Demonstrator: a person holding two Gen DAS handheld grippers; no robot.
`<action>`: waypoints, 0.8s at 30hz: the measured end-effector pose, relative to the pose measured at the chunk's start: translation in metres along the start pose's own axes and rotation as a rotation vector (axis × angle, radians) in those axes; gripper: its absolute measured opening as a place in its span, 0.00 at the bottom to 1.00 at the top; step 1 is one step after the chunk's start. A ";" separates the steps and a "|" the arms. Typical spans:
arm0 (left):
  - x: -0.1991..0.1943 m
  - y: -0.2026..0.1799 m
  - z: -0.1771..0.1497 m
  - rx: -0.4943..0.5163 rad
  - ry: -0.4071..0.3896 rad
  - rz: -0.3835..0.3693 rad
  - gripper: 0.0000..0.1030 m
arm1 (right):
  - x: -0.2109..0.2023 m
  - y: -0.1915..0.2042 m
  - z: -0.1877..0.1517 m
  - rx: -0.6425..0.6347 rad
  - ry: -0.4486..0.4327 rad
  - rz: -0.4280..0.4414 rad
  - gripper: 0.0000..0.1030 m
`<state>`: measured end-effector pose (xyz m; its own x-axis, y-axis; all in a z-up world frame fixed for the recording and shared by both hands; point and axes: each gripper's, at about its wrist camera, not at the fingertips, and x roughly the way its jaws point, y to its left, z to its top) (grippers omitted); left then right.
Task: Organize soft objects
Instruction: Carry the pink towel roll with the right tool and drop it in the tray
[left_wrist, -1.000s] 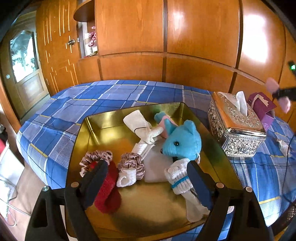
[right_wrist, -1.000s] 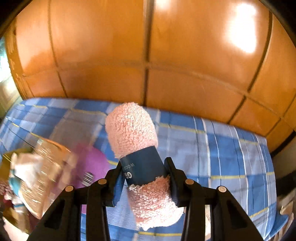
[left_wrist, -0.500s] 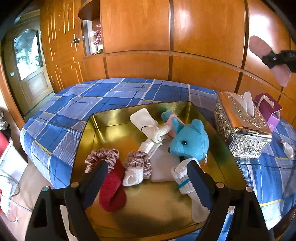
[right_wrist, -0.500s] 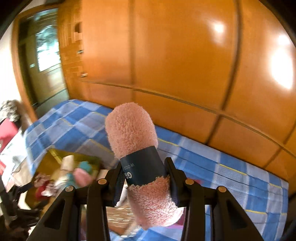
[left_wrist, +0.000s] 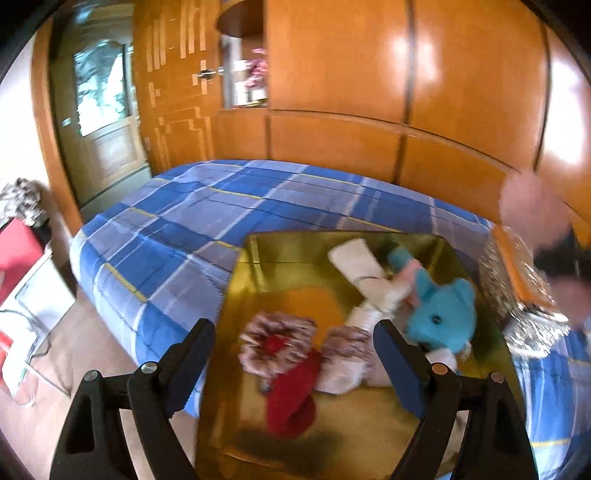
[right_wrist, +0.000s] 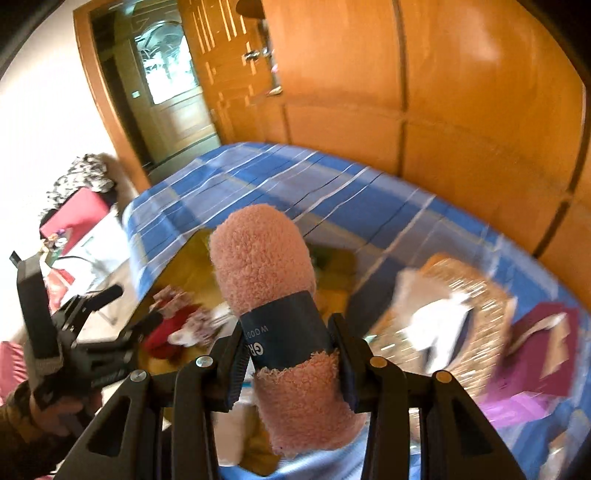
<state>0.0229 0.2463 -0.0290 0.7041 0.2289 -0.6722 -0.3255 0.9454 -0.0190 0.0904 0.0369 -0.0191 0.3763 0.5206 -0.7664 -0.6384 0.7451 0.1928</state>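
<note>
A pink fluffy sock roll (right_wrist: 264, 273) with a dark blue paper band sits between the fingers of my right gripper (right_wrist: 288, 354), which is shut on the band; it shows blurred at the right edge of the left wrist view as the pink sock roll (left_wrist: 532, 210). Below it lies the gold tray (left_wrist: 280, 254) holding a blue teddy bear (left_wrist: 441, 314), a red sock (left_wrist: 291, 391), pink scrunchies (left_wrist: 277, 343) and white rolled cloths (left_wrist: 364, 264). My left gripper (left_wrist: 295, 362) hangs open over the tray's near left part with nothing between its fingers. In the right wrist view a hand holds the left gripper (right_wrist: 110, 314) at the tray's left.
The tray rests on a blue plaid cloth (left_wrist: 192, 218). An ornate silver tissue box (right_wrist: 439, 306) and a purple box (right_wrist: 539, 343) stand to the tray's right. Wooden wall panels (left_wrist: 369, 92) run behind, a door (left_wrist: 103, 122) at the left, a red item (left_wrist: 14, 254) on the floor side.
My right gripper has swung left with the pink sock roll, from beyond the tissue box to above the tray. My left gripper has shifted left, so the tray sits further right in its view.
</note>
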 end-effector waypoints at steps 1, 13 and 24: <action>0.000 0.004 0.000 -0.011 -0.001 0.007 0.85 | 0.005 0.004 -0.004 0.007 0.014 0.029 0.40; 0.006 0.035 0.003 -0.109 -0.003 0.072 0.89 | 0.091 0.061 -0.026 -0.002 0.159 0.121 0.40; 0.009 0.038 0.003 -0.112 0.000 0.078 0.90 | 0.099 0.073 -0.044 -0.021 0.225 0.165 0.58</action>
<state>0.0186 0.2847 -0.0333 0.6740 0.3003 -0.6749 -0.4476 0.8929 -0.0497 0.0520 0.1243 -0.1076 0.1093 0.5267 -0.8430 -0.6932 0.6482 0.3151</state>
